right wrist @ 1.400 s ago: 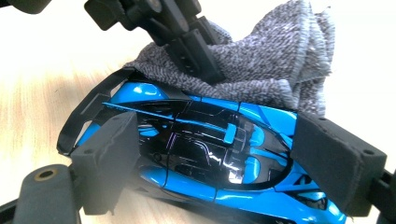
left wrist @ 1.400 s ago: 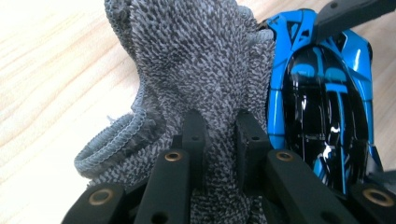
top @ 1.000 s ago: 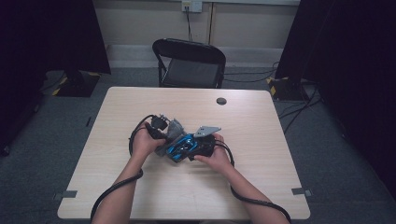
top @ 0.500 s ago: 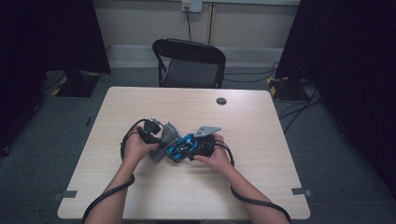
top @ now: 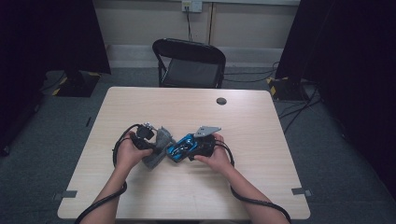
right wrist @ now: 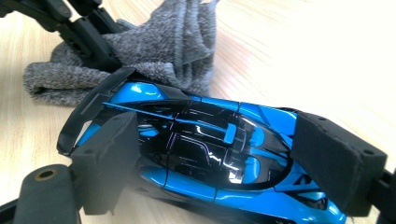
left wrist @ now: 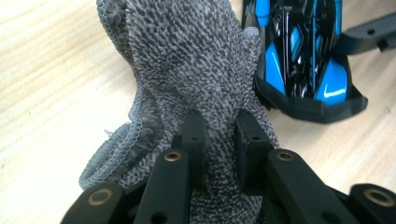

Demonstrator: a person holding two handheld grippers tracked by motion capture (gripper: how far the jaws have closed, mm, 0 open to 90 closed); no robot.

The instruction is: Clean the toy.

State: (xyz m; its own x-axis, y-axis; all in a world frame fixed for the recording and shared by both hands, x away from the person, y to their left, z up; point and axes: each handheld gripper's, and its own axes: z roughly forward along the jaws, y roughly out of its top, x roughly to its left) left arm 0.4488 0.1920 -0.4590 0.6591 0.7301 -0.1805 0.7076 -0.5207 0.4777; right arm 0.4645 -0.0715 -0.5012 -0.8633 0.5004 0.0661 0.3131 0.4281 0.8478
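At table centre: left tool (left wrist: 219,135) pinching cloth (left wrist: 196,60).

Light wood table (top: 261,140), rectangular, small dark round disc (top: 221,101) near far edge. Centre-front: 1 grey knitted cloth (top: 158,149) bunched on the top, 1 blue-and-black toy car (top: 181,148) resting right beside it, touching the cloth.

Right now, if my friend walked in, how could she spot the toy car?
Look at the wooden table, near the person's edge, where two hands meet. The right gripper clamps the toy car by its sides. It is shiny blue and black, unlike the fuzzy grey cloth touching it.
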